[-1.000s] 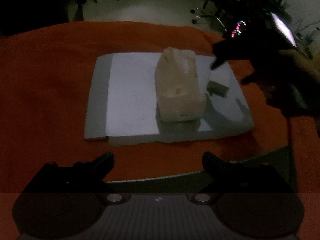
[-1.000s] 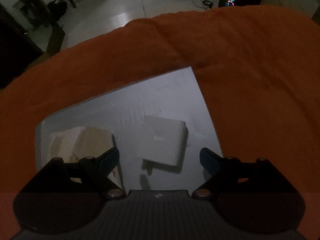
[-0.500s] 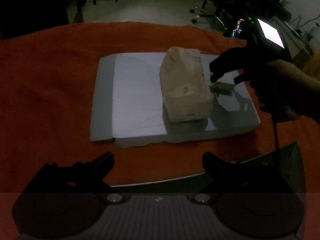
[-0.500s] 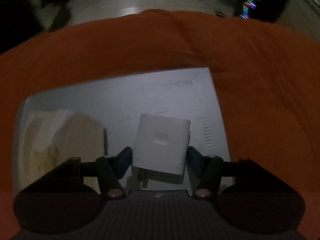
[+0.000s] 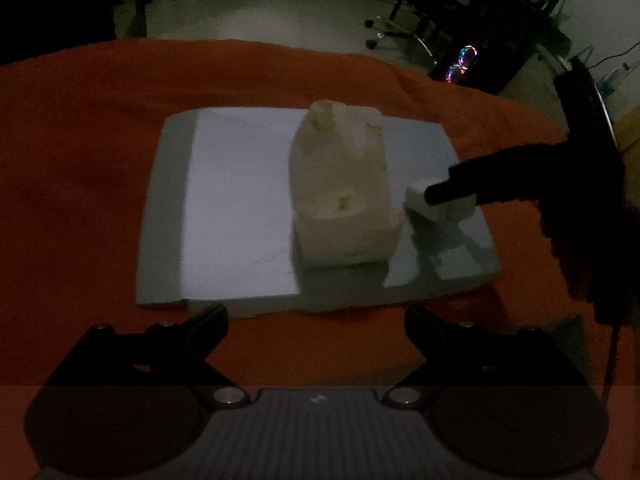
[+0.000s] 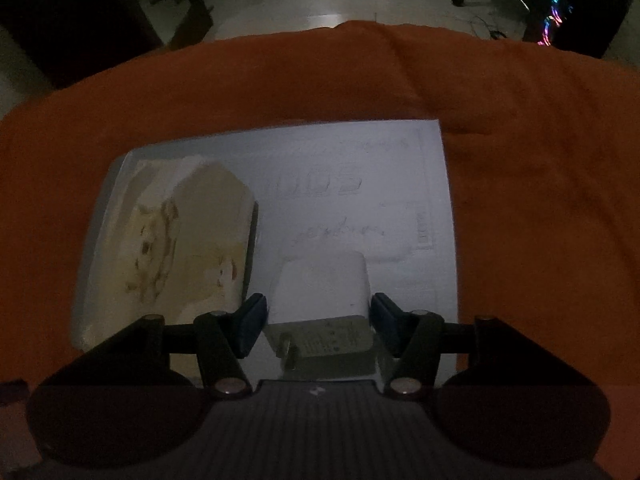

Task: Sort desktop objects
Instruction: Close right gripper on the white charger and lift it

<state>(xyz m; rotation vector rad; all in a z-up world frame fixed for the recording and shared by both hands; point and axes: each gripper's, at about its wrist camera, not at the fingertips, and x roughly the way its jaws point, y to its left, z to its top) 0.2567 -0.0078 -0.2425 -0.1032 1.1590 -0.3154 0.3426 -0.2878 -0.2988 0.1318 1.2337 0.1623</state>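
Observation:
A white plug-in charger (image 6: 324, 292) sits between the fingers of my right gripper (image 6: 318, 318), which is shut on it; its prong end faces the camera. In the left wrist view the charger (image 5: 438, 204) is lifted slightly above the grey-white board (image 5: 240, 208), held by the dark right gripper (image 5: 448, 192). A cream tissue pack (image 5: 344, 192) stands on the board just left of the charger; it also shows in the right wrist view (image 6: 176, 240). My left gripper (image 5: 316, 320) is open and empty, near the board's front edge.
The board (image 6: 400, 184) lies on an orange cloth (image 5: 80, 140) covering the table. Beyond the far edge are the floor, office chairs and a computer with coloured lights (image 5: 464, 62).
My right gripper closed on the charger and tipped it up off the board. The left gripper stayed open and drifted only slightly.

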